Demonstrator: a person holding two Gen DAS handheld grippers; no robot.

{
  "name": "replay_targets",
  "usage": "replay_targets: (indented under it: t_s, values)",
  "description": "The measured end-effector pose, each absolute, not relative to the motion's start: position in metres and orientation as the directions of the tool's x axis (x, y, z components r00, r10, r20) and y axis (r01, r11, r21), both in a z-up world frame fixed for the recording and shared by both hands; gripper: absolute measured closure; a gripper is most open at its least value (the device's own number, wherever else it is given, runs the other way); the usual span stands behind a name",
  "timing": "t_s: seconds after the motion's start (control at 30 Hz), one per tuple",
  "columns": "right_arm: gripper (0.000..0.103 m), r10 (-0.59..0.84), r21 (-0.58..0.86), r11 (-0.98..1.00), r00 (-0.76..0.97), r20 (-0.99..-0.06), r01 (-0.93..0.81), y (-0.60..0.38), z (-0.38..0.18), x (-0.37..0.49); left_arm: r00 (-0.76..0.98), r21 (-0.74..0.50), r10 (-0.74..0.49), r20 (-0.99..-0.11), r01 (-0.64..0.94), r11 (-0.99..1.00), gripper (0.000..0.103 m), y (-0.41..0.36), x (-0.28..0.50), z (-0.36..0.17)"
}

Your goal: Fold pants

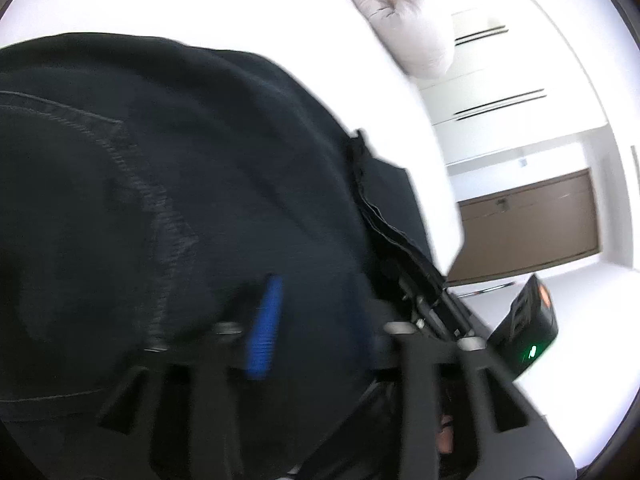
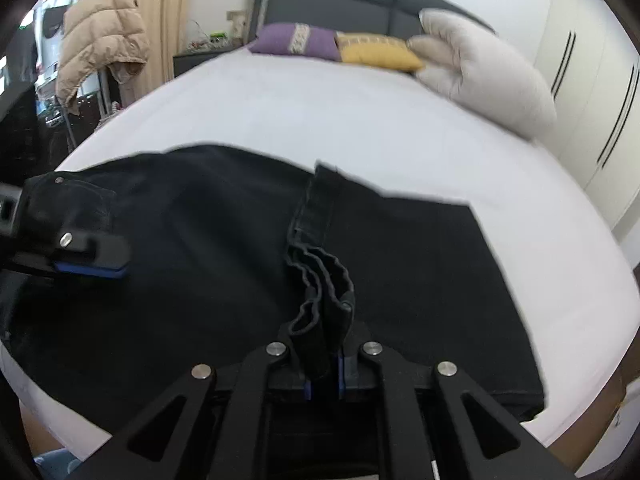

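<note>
Both hand-held grippers, right (image 2: 322,376) and left (image 2: 90,258), clamp pants (image 2: 200,240); pillows (image 2: 480,72) beyond.

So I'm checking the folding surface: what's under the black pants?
The black pants lie on a white bed sheet, visible all around them. The sheet directly beneath is covered by the fabric, so anything there cannot be seen.

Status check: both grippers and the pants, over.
Right gripper shut on pants' hem. Left gripper clamped on pants near the waist. Bed ahead, nothing in the way.
</note>
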State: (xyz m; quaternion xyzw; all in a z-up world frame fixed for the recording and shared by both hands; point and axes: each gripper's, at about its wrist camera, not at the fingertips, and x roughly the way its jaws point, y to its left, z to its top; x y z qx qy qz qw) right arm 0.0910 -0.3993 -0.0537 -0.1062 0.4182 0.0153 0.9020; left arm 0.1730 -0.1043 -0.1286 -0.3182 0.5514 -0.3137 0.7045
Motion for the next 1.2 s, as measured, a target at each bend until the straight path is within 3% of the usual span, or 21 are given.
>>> replay_targets:
  t_s: [0.1,0.13,0.33,0.43,0.53,0.6,0.7,1.03,1.13,1.2]
  values:
    - [0.093,-0.057,-0.208,0.968,0.68,-0.731,-0.143,-0.388,-0.039,0.084,0.195,-0.822,-0.819,-0.539,0.092,0.562,0.016,-0.104,0.179,-0.12]
    - [0.093,-0.054,-0.213,0.965,0.684,-0.727,-0.15,-0.385,-0.035,0.087,0.188,-0.832,-0.828,-0.528,0.081,0.549,0.013,-0.104,0.182,-0.119]
    - [0.093,-0.031,-0.285,0.928,0.715,-0.699,-0.239,-0.344,-0.022,0.064,0.125,-0.879,-0.871,-0.475,-0.029,0.476,0.012,-0.099,0.209,-0.128]
    - [0.093,-0.019,-0.311,0.908,0.715,-0.699,-0.28,-0.329,-0.027,0.061,0.094,-0.869,-0.864,-0.495,-0.033,0.495,0.013,-0.098,0.218,-0.13]
    - [0.093,0.004,-0.329,0.886,0.715,-0.7,-0.326,-0.312,-0.03,0.054,0.066,-0.855,-0.853,-0.518,-0.019,0.518,0.034,-0.089,0.227,-0.128]
    - [0.093,0.021,-0.335,0.873,0.714,-0.7,-0.355,-0.302,-0.029,0.051,0.055,-0.839,-0.838,-0.543,-0.001,0.543,0.083,-0.084,0.229,-0.125]
    - [0.093,0.047,-0.348,0.849,0.712,-0.7,-0.398,-0.287,-0.029,0.047,0.074,-0.818,-0.817,-0.572,0.023,0.575,0.096,-0.069,0.234,-0.118]
    - [0.093,0.089,-0.326,0.816,0.662,-0.744,-0.477,-0.269,-0.045,0.051,0.103,-0.759,-0.759,-0.643,0.044,0.649,0.097,-0.038,0.231,-0.121]
    - [0.087,0.086,-0.272,0.82,0.578,-0.811,-0.503,-0.267,-0.069,0.063,0.09,-0.749,-0.748,-0.658,0.026,0.662,0.096,-0.034,0.234,-0.133]
    - [0.083,0.087,-0.273,0.826,0.591,-0.802,-0.493,-0.268,-0.068,0.06,0.104,-0.744,-0.743,-0.662,0.033,0.667,0.094,-0.038,0.219,-0.132]
